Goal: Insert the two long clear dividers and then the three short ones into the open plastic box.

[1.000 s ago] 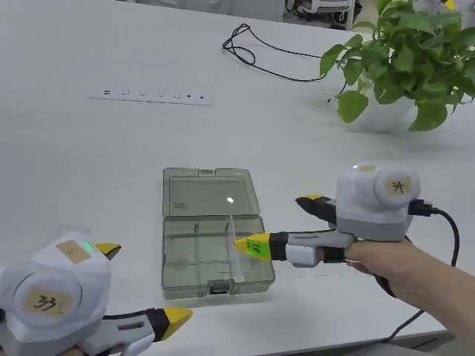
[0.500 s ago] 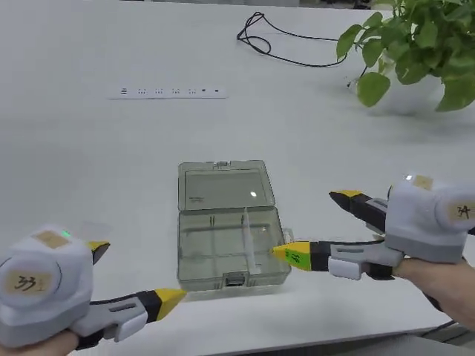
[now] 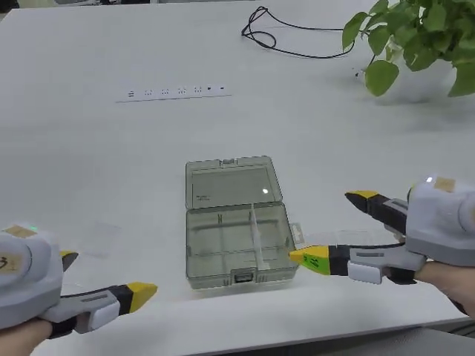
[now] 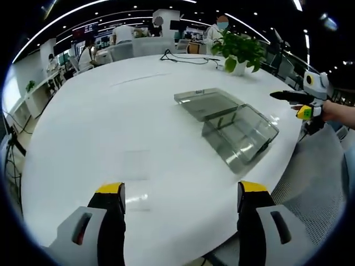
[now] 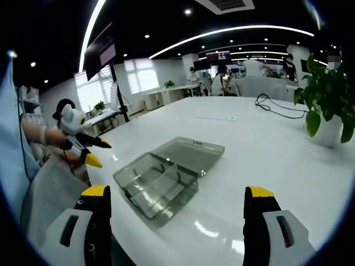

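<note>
Head view: the box [image 3: 236,230] sits near the table's [image 3: 89,163] front edge, lid flat open towards the far side, and one divider [image 3: 257,236] stands upright in the base, running front to back, right of the middle. The right gripper [image 3: 332,227] hovers just right of the box, jaws spread wide, nothing between them. The left gripper [image 3: 104,273] is down by the front-left edge, well apart from the box, also released and empty. In the left gripper view, faint clear pieces [image 4: 136,165] lie flat on the table just ahead of its jaws. Far back: a power strip [image 3: 177,92], a cable [image 3: 297,41], and a plant [image 3: 415,37] at the far-right corner.
</note>
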{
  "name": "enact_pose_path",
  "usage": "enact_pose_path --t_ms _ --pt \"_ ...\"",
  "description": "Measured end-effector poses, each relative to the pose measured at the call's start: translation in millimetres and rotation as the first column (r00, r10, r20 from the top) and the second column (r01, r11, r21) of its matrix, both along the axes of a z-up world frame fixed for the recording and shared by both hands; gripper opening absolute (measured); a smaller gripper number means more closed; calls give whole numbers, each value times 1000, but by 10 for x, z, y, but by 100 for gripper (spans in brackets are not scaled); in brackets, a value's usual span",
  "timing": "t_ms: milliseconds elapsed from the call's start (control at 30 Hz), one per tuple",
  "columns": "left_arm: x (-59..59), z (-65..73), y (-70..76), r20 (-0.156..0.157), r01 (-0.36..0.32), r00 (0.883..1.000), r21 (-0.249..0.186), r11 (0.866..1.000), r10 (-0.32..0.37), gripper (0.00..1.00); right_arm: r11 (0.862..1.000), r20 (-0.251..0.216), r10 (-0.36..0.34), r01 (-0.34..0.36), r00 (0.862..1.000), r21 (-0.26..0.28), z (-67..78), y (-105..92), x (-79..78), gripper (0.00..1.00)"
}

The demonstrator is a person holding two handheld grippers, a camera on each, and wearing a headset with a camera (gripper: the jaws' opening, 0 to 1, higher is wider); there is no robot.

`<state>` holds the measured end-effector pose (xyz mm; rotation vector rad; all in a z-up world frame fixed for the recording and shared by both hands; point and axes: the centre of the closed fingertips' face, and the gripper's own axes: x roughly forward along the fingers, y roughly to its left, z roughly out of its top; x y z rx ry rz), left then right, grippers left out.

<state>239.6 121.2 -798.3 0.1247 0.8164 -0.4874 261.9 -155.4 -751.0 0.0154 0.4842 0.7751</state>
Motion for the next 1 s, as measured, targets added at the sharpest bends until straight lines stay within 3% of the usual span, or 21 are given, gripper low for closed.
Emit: enact_pose_path --t_ms 33,67,167,233,300,433,533,733,867,1000 --pt "-2 -25 61 -19 -4 1000 24 1000 5 84 1000 1 3 -3 1000 1 6 -2 -13 100" --pt "14 -31 77 -21 -5 1000 24 1000 5 84 1000 2 4 -4 1000 -1 7 -6 -19 100" --pt "24 -90 199 -72 -17 997 59 998 21 81 1000 6 12 -12 1000 -10 10 -28 -36 100" --pt "64 -111 255 -86 -17 996 70 997 23 78 1000 13 21 -21 1000 -19 14 -40 -53 100" --pt "73 -151 319 -126 -4 992 100 995 17 76 997 33 44 -42 998 -67 6 -69 -73 100" --pt "156 -230 447 -169 5 985 150 989 21 71 994 43 62 -58 997 -89 22 -82 -125 100" --pt "194 -281 506 -200 -5 979 161 987 38 66 992 45 77 -72 996 -108 15 -86 -173 100" --pt "259 -359 526 -240 10 970 186 983 36 57 984 55 98 -89 994 -152 -22 -167 -200 100" --pt "277 -411 530 -267 22 963 201 979 33 56 987 51 84 -76 995 -144 -34 -230 -196 100" --pt "295 -456 534 -286 32 958 209 977 30 47 988 47 76 -69 996 -139 -43 -257 -195 100"
